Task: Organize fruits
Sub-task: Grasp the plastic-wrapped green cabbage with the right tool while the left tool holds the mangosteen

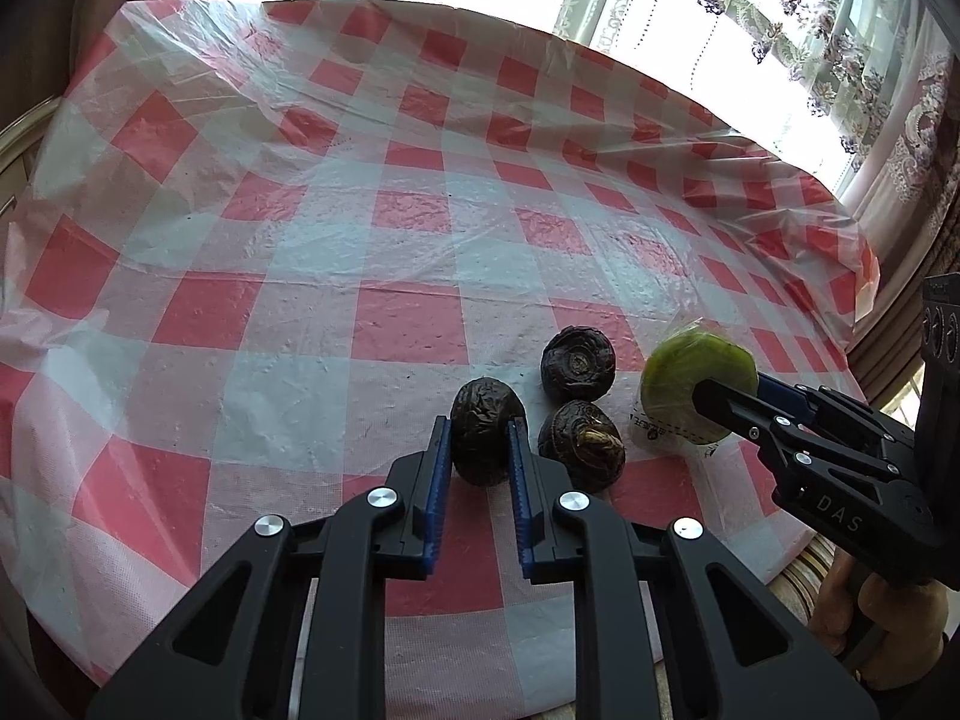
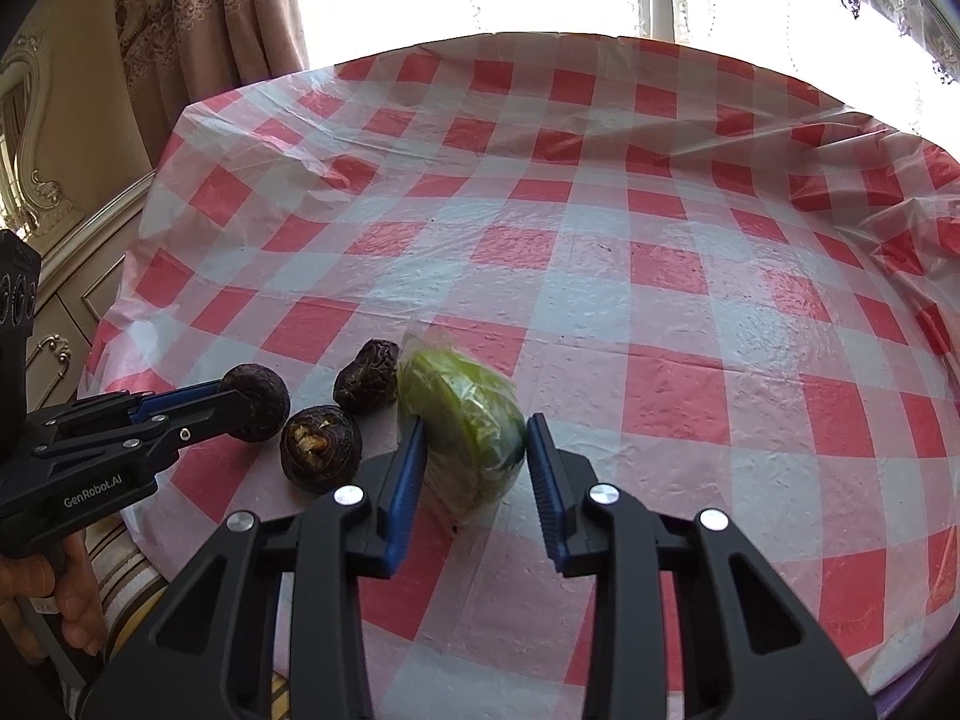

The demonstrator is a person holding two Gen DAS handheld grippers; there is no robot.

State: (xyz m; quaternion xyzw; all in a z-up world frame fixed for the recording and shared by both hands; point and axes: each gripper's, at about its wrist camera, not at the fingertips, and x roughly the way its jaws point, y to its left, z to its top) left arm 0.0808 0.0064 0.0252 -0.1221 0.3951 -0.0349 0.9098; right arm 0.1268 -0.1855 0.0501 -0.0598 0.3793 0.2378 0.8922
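Left tongs: the left gripper (image 1: 480, 441) was clenched on a wrinkled dark fruit (image 1: 487, 429), blue pads pressed to both its sides, at the near edge of the table.
Right tongs: the right gripper (image 2: 476, 447) straddled a green fruit in clear wrap (image 2: 465, 426); the left pad touched it, while a sliver of gap showed at the right pad, so I cannot tell whether the grasp had closed.
Fruit placement: two more dark fruits (image 1: 578, 363) (image 1: 581, 446) lay on the red-and-white checked tablecloth (image 1: 408, 210), between the held dark fruit and the wrapped green one, all close together.
Left view only: the green fruit's flat, pale-green round face and small printing on its wrap, too small to read.
Right view only: the nearer loose fruit's split, yellowish top (image 2: 312, 441), and ornate cream furniture (image 2: 36, 192) at far left.
Writing: "DAS" on the right gripper's body; "GenRobot.AI" on the left gripper's body.
Hands: a right hand (image 1: 888, 618) and a left hand (image 2: 54, 594) gripped the handles from below the table edge.
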